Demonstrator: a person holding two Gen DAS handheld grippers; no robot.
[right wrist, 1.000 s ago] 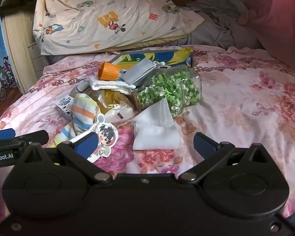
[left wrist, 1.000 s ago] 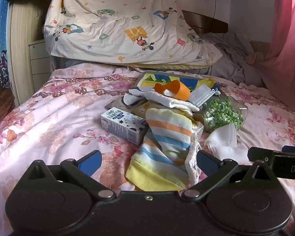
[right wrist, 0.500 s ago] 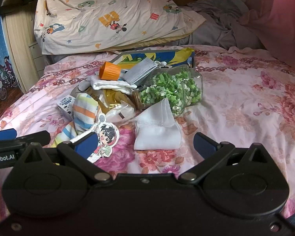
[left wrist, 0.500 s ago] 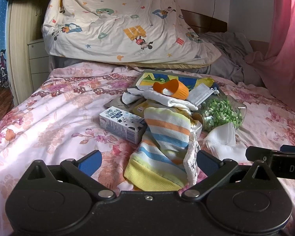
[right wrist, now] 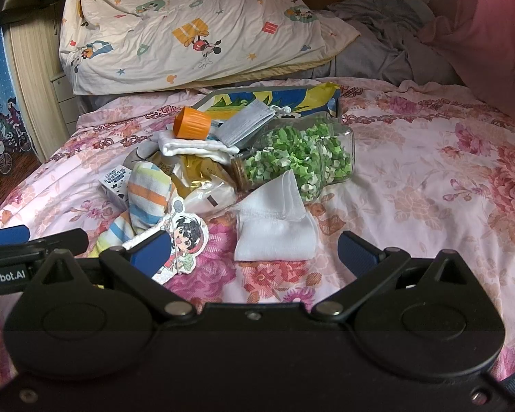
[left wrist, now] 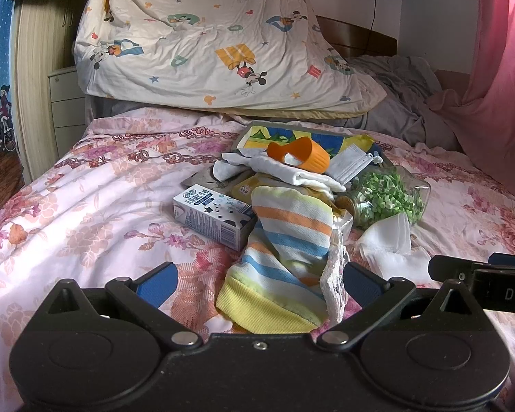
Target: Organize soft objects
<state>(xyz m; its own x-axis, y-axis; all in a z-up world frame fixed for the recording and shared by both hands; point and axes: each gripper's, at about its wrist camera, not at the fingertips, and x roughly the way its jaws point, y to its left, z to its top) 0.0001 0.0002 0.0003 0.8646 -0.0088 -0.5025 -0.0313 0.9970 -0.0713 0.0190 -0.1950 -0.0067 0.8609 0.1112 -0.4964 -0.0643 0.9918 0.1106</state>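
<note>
The left tool point(left wrist: 257, 279) is wide open and holds nothing. The yellow end of a striped sock point(left wrist: 285, 240) lies between its two blue tips, on the bed point(left wrist: 86, 206). The sock runs up toward 12 o'clock and leans on a pile of things. At 10 o'clock from the sock sits a small milk box point(left wrist: 211, 216), touching it. At 12 o'clock is a folded white cloth point(left wrist: 292, 173) with an orange cup point(left wrist: 300, 154) lying on its side on top. At 2 o'clock from the sock is a jar point(left wrist: 388, 199) on its side, full of little green bits. A white rag point(left wrist: 391, 243) lies just below the jar, at 3 o'clock from the sock. The right tool point(right wrist: 254, 249) is wide open too, and it is empty. In its view the white rag point(right wrist: 274, 226) lies just ahead of the gap between its tips, toward 12 o'clock. A paper cutout of a cartoon kid point(right wrist: 185, 237) lies near its left tip, beside the sock point(right wrist: 147, 199). A gray face mask point(right wrist: 247, 127) rests on the pile at 12 o'clock, next to the orange cup point(right wrist: 190, 123). A big pillow point(right wrist: 189, 24) with cartoon mice stands at the head of the bed point(right wrist: 429, 171). The tip of the left tool shows at 9 o'clock in the right view.
</note>
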